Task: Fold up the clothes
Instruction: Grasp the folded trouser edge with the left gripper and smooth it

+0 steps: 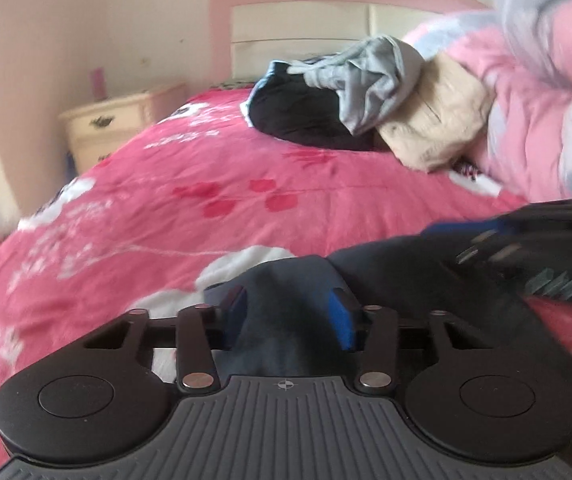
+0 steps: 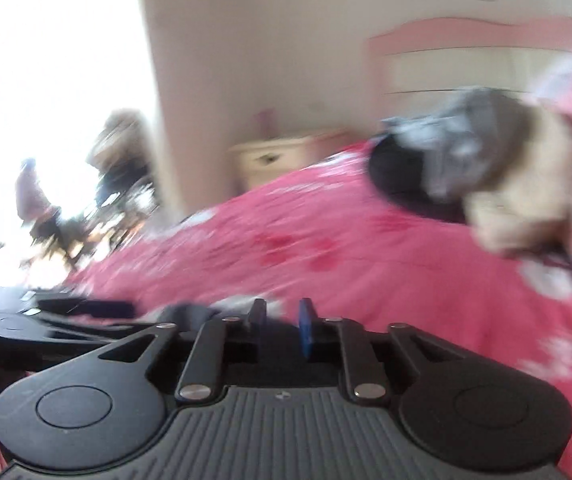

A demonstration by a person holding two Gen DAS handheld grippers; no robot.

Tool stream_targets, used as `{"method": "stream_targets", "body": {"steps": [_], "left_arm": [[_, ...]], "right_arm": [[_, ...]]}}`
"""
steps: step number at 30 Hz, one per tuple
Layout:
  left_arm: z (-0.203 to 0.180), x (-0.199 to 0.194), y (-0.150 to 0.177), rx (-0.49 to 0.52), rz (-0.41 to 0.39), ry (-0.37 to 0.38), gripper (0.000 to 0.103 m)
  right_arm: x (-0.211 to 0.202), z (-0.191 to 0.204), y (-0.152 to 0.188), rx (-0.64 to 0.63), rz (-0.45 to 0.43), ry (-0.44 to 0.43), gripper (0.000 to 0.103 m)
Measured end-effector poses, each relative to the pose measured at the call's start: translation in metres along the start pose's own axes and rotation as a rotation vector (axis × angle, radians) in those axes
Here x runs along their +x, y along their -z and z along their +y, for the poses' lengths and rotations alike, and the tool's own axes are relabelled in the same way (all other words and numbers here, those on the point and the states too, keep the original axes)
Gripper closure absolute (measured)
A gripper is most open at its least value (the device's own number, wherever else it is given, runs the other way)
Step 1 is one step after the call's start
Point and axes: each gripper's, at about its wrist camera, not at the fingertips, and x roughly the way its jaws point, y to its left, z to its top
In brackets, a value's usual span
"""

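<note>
A dark navy garment lies bunched on the pink bedspread right in front of me. My left gripper has its blue pads pressed on a thick fold of this garment. In the left wrist view my right gripper shows blurred at the right edge, over the same cloth. In the blurred right wrist view the right gripper has its fingers nearly together with dark fabric between them. A bit of the garment shows just to their left. The left gripper sits at that view's left edge.
At the back of the bed is a pile with a black garment, a grey one and a beige one. A pink and grey fluffy quilt fills the right. A cream nightstand stands left of the pink headboard.
</note>
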Motion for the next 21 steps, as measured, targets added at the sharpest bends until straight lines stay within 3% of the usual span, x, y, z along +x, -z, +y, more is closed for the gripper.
{"method": "stream_targets", "body": {"steps": [3, 7, 14, 21], "left_arm": [[0.004, 0.025, 0.007, 0.014, 0.017, -0.013, 0.069], [0.011, 0.053, 0.016, 0.013, 0.032, -0.016, 0.066], [0.027, 0.066, 0.023, -0.109, 0.049, 0.035, 0.062], [0.05, 0.073, 0.01, -0.298, 0.126, 0.109, 0.058]], "right_arm": [[0.048, -0.004, 0.012, -0.022, 0.086, 0.022, 0.094], [0.079, -0.029, 0.024, 0.027, 0.146, 0.065, 0.099], [0.092, -0.034, 0.036, 0.048, 0.168, 0.08, 0.101], [0.089, -0.06, 0.031, 0.256, 0.199, 0.0, 0.103]]}}
